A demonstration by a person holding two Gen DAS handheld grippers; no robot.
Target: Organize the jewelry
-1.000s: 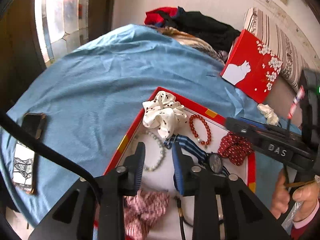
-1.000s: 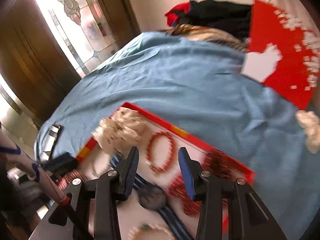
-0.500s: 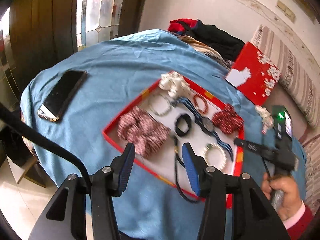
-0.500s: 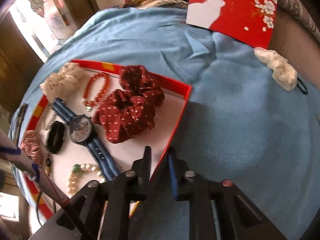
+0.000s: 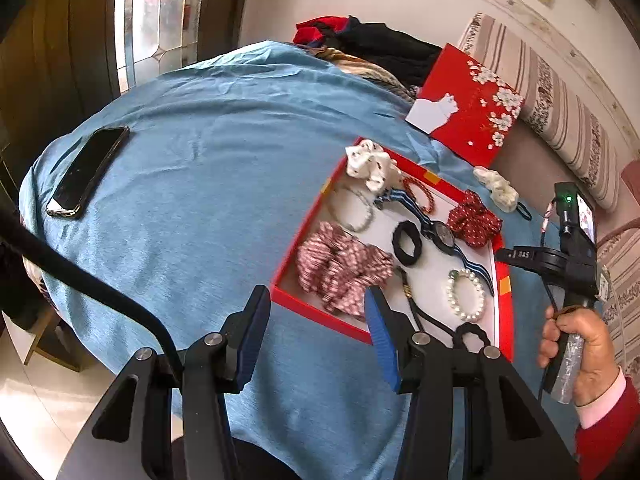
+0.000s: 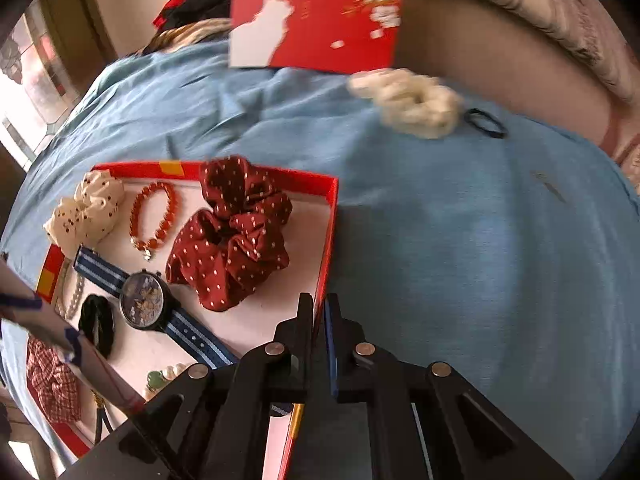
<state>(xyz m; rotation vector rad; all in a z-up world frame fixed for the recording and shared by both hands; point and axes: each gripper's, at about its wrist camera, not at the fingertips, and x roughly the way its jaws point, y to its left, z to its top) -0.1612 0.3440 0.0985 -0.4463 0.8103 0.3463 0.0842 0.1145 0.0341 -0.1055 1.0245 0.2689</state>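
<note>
Left wrist: my left tool [image 5: 316,316] hangs part-open over blue cloth on the tabletop [image 5: 208,184], nothing between its fingers. The shallow red tray with white floor [image 5: 505,280] sits just ahead, holding scrunchies, bracelets and a blue-striped watch [image 5: 442,235].

Right wrist: my right tool [image 6: 318,316] has just closed, clamped on the tray's red right wall [image 6: 329,232]. The dark-red dotted scrunchie [image 6: 232,236] lies inside; the cream scrunchie [image 6: 412,102] lies outside on the cloth.

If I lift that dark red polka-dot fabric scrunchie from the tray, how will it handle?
The dark red polka-dot fabric scrunchie is bunched, gathered cloth, so it will probably squash and flop. It looks light. Lying in loose folds, it seems unlikely to roll or break.
</note>
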